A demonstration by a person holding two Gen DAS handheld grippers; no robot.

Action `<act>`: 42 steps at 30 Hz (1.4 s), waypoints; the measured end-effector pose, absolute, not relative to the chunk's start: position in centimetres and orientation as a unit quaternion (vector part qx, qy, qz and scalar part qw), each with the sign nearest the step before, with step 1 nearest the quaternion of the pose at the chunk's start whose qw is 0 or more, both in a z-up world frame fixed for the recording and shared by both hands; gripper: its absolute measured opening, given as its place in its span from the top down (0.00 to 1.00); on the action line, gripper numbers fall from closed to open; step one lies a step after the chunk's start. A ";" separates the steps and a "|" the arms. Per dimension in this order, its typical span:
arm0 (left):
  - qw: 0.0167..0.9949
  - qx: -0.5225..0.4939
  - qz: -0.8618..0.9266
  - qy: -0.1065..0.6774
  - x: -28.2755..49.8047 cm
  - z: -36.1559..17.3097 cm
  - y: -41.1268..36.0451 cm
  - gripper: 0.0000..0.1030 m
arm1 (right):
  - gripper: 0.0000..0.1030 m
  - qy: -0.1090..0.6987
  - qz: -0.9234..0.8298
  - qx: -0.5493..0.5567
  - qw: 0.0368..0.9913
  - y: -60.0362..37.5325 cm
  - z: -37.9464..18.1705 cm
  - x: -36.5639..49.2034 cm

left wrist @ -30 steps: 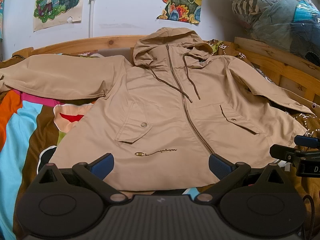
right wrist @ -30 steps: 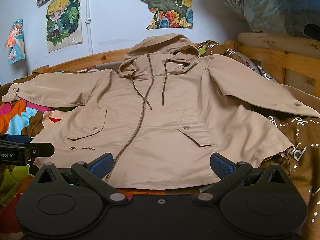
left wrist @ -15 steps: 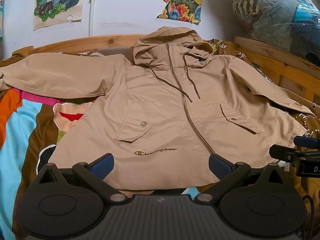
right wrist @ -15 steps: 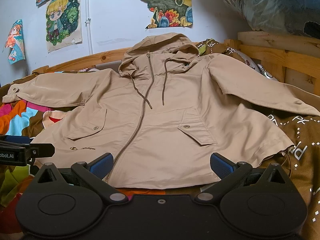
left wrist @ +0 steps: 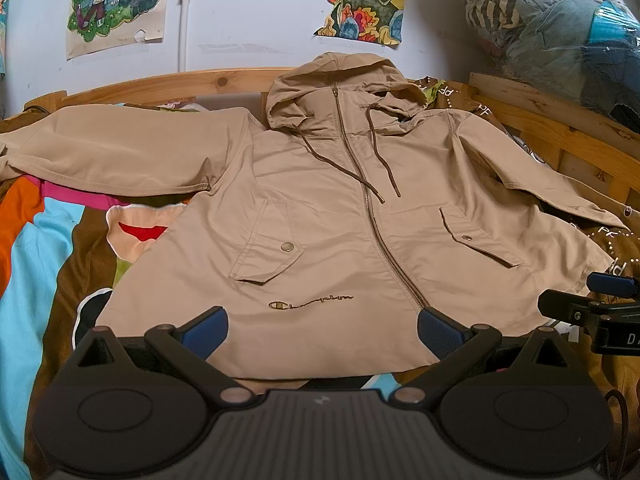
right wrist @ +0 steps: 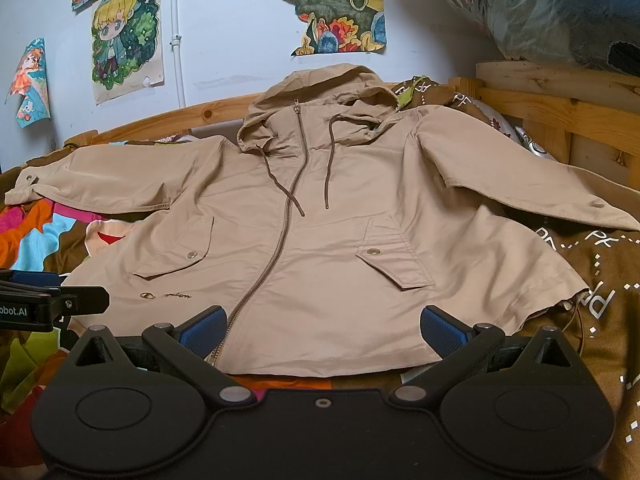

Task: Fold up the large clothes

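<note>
A tan hooded zip jacket [left wrist: 328, 216] [right wrist: 320, 240] lies flat, front up, on the bed, hood toward the wall and both sleeves spread out. Its left sleeve [left wrist: 120, 152] stretches left; its right sleeve [right wrist: 520, 176] runs toward the wooden rail. My left gripper [left wrist: 322, 326] hovers open just above the hem near the logo, nothing between its blue pads. Over the hem to the right of the zipper my right gripper [right wrist: 324, 328] is open and empty too. Each gripper's side shows in the other view, the right gripper [left wrist: 588, 312] and the left gripper [right wrist: 52, 304].
A colourful bedspread [left wrist: 36, 264] and a brown patterned blanket [right wrist: 600, 280] lie under the jacket. A wooden bed rail [left wrist: 552, 120] borders the back and right. Bagged clothes [left wrist: 560, 12] are piled at the top right. Posters [right wrist: 332, 4] hang on the white wall.
Almost nothing differs; both views have shifted only very slightly and the jacket lies as before.
</note>
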State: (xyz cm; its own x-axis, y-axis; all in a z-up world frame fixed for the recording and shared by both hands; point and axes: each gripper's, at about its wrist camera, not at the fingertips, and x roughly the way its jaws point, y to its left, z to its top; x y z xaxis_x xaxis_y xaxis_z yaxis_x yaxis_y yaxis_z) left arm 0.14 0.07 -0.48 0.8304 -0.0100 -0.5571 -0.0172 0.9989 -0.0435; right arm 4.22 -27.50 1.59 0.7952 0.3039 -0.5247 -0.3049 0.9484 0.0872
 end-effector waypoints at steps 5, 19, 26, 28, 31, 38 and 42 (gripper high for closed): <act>0.956 -0.024 0.002 0.293 0.1 -0.7 0.0 0.01 | 0.01 0.278 0.160 -0.001 0.947 -27.4 1.6 4.2; 0.952 -0.027 0.011 0.305 0.1 -1.2 -0.3 0.01 | 0.01 0.302 0.134 -0.006 0.944 -27.6 1.0 4.3; 0.938 -0.007 0.021 0.347 1.3 -0.9 -0.5 0.01 | 0.01 0.293 0.072 -0.013 0.953 -28.9 1.5 4.8; 0.934 -0.001 0.020 0.356 2.2 -0.1 -0.6 0.01 | 0.01 0.282 0.037 -0.004 0.959 -30.2 2.3 5.0; 0.933 0.018 0.003 0.359 4.3 1.6 -1.0 0.00 | 0.01 0.273 -0.019 0.037 0.961 -33.6 4.0 5.7; 0.933 0.071 -0.044 0.350 8.4 4.9 -4.0 0.00 | 0.12 0.263 -0.121 0.133 0.948 -44.5 6.5 6.9; 0.930 0.068 -0.078 0.352 9.8 4.4 -5.6 0.00 | 0.22 0.284 -0.125 -0.002 0.951 -46.3 7.6 9.5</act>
State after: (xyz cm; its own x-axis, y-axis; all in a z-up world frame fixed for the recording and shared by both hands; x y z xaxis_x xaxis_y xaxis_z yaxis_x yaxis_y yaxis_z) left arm 9.80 -5.64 4.36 0.7395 -0.0971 -0.6661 0.1927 0.9787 0.0713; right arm 9.52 -46.26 7.60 0.8072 -0.2385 -0.5399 0.2361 0.9688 -0.0749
